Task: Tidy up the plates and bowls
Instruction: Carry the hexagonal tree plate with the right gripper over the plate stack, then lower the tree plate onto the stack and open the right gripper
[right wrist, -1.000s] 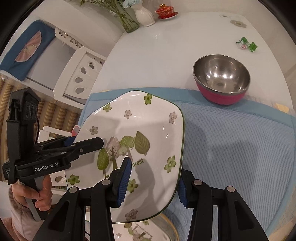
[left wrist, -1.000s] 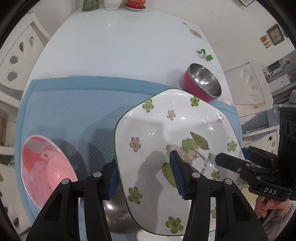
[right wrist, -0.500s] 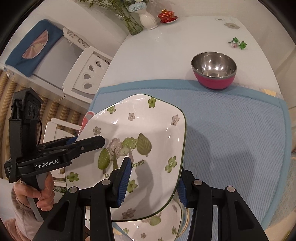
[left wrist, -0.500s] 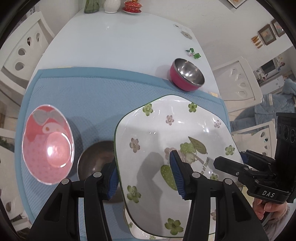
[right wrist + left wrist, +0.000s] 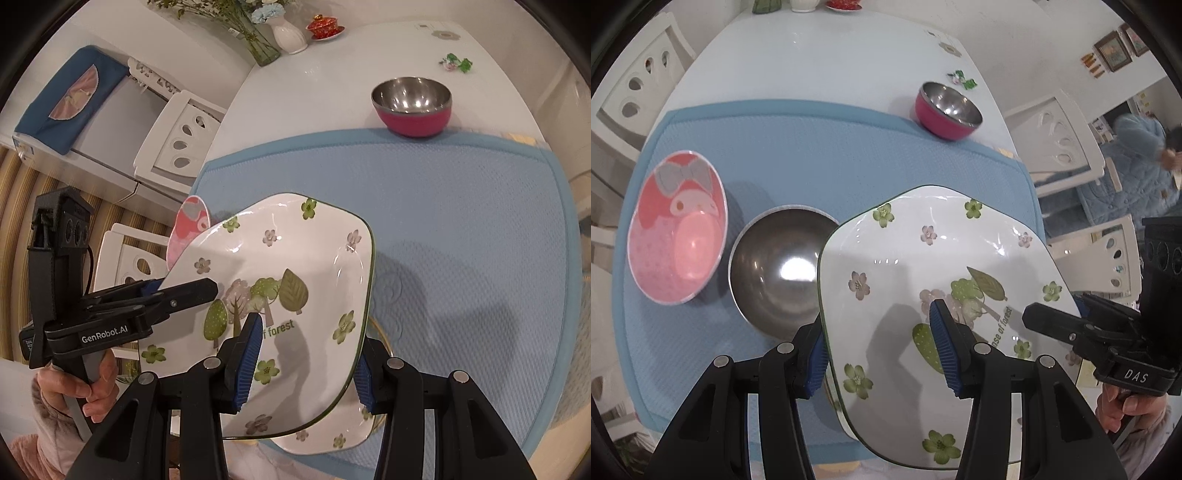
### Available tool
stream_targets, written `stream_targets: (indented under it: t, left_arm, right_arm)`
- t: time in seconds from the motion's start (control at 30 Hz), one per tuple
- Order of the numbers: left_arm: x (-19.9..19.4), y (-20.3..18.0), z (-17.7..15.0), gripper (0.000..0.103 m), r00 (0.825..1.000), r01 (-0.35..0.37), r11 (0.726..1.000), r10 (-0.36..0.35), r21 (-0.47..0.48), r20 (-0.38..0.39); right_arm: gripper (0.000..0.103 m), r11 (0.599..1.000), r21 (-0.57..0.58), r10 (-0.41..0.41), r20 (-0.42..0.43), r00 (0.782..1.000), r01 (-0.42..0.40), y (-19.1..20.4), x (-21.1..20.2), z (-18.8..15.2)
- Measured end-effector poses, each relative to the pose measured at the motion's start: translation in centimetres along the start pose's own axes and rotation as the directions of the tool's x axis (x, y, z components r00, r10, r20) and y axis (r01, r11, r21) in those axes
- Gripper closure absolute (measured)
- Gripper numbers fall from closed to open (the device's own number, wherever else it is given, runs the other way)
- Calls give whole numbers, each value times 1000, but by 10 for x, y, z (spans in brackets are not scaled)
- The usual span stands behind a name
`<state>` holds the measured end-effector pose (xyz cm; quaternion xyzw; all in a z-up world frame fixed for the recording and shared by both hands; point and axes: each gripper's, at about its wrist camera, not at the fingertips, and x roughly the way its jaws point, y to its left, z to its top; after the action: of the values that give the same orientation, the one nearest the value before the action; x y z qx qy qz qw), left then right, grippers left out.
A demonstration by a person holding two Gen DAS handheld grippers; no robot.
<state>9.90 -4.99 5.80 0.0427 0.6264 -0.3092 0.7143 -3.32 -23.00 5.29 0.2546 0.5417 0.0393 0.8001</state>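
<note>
The white square ceramic plate with green flowers and a tree print (image 5: 923, 280) is hanging tilted above the near edge of the blue textured mat (image 5: 820, 147), gripped on two opposite rims. The left tongs (image 5: 882, 350) are pinching its left rim between blue ribbed pads, and the right tongs (image 5: 306, 363) are pinching the right rim the same way. One corner of the plate is pointing away toward the far side of the white oval desk (image 5: 812, 55). Under it a second plate of the same pattern (image 5: 332, 439) is lying on the mat.

The middle and right stretch of the mat is lying open. At the left, the pink round bowl with a cartoon face (image 5: 677, 232) and the plain steel bowl (image 5: 775, 273) are sitting just beside each other; the steel bowl with a magenta outside (image 5: 412, 105) is standing at the mat's far edge.

On the plate "forest" is reading clearly; the left tool is showing "GenRobot.AI", the right one "DAS".
</note>
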Motion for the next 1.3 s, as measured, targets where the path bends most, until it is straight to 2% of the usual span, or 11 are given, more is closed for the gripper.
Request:
stream_targets:
  t: [0.5,0.9,1.0,1.1,1.23,1.3]
  left_arm:
    - [18,-1,-46,56,999,12,998,-10,60,-39]
    - [34,4,-71,57,996,23,997,-17,69,-87]
    - [38,5,-76,57,996,23,997,-16,71,-93]
    - [44,11,-80,57,993,48,998,-44,36,-114]
    - [50,10,-86,57,996,4,999,1,50,-91]
    - [56,11,-87,57,994,10,999,-6,38,-112]
  right_arm:
    - [58,998,58,-37,-27,999,38,-4,19,-52]
    - [58,998,44,-51,-91,995,55,-5,48,-67]
    - [58,998,51,-31,-100,995,37,-5,56,-70]
    - [58,997,69,-9,-113,994,17,-8,64,-74]
    - [61,998,62,2,-132,991,6,-5,73,-79]
    - [61,998,59,-4,-142,990,12,-4,77,-80]
